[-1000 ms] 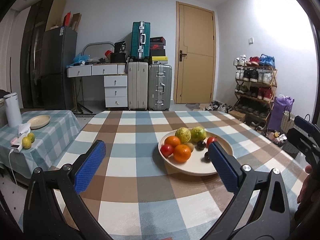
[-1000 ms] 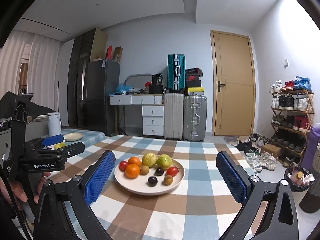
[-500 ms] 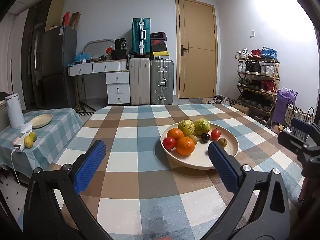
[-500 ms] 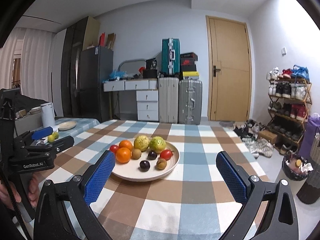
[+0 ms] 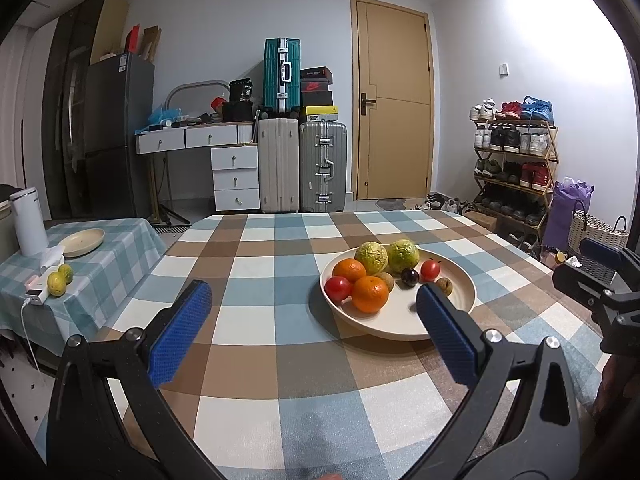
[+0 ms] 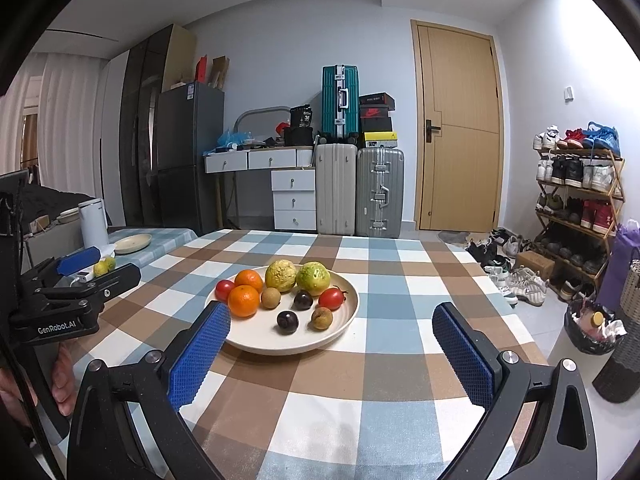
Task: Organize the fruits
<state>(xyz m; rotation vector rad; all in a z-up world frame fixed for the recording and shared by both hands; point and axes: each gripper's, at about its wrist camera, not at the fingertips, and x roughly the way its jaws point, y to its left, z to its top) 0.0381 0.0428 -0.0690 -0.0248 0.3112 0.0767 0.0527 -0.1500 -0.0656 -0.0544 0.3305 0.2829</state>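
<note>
A cream plate (image 5: 460, 312) (image 6: 340, 332) of fruit sits on the checked table (image 5: 280, 340) (image 6: 400, 280). It holds two oranges (image 6: 244, 300), two green-yellow guavas (image 6: 313, 278), two red tomatoes (image 6: 331, 298), two dark plums (image 6: 286, 322) and two small brown fruits (image 6: 321, 318). My left gripper (image 5: 310, 334) is open and empty, above the table just short of the plate's left side. My right gripper (image 6: 332, 354) is open and empty, just short of the plate's near edge. Each gripper shows at the edge of the other's view.
A low side table (image 5: 100, 264) at the left carries an empty cream plate (image 5: 82, 242), two yellow-green fruits (image 5: 56, 284), a white kettle (image 5: 28, 222) and a charger. A shoe rack (image 5: 516, 168), bags and baskets stand right; suitcases (image 5: 300, 168) and a desk stand behind.
Both grippers have tilted down and moved closer to the plate, so it sits larger and lower in both views. Both jaws stay open. No fruit has moved.
</note>
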